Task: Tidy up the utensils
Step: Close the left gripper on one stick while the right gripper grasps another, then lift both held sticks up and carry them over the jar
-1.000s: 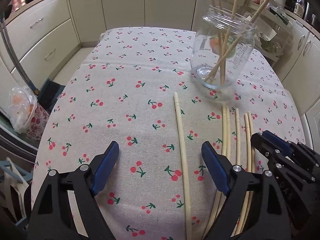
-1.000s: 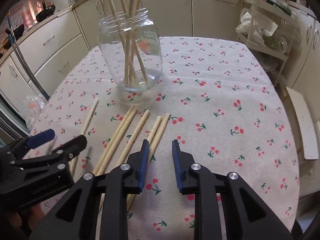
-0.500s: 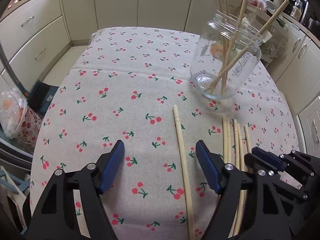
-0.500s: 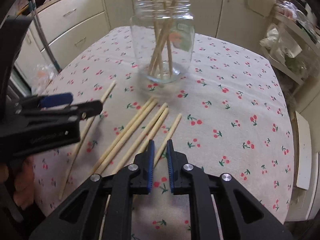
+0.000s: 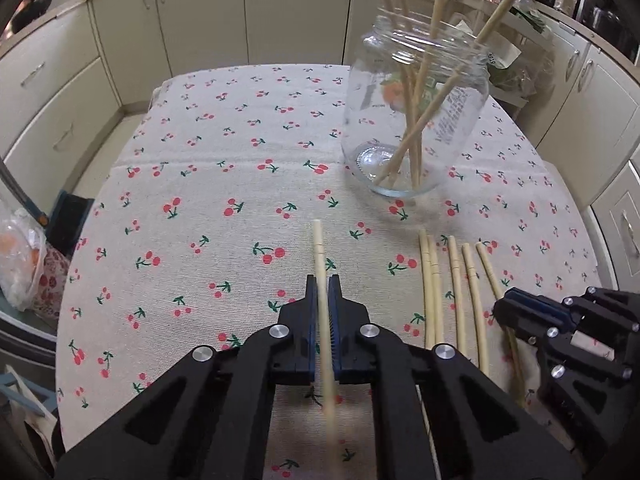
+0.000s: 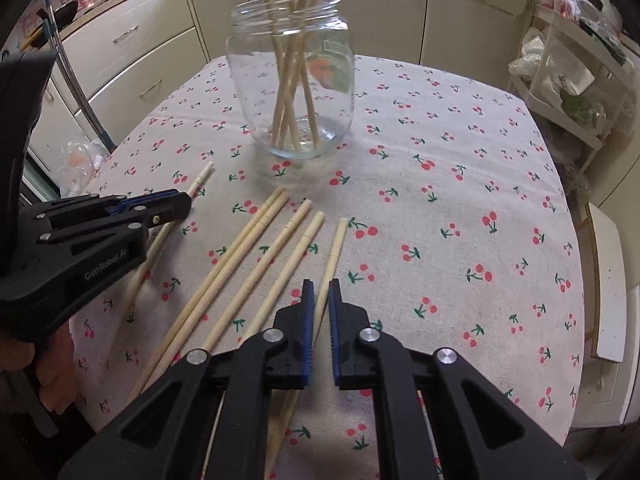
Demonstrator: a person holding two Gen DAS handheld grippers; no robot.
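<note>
Left gripper (image 5: 323,292) clamped mid-shaft on a lone chopstick (image 5: 318,248) lying on the tablecloth (image 5: 208,184); right gripper (image 6: 319,294) closing around another (contact unclear). Light, stiff, slippery sticks, bound for the jar (image 5: 416,120).

Lone chopstick (image 5: 318,252): near end blurred, hidden behind left gripper (image 5: 323,292). Rightmost chopstick (image 6: 336,248): lower length hidden behind right gripper (image 6: 319,300); pad contact cannot be told. Other loose chopsticks (image 6: 256,252): near ends covered by gripper arms. Chopsticks in jar (image 6: 292,80): tops cut off by upper edge. Jar label (image 5: 452,120): print too small to read. Hand (image 6: 16,354): mostly hidden.
</note>
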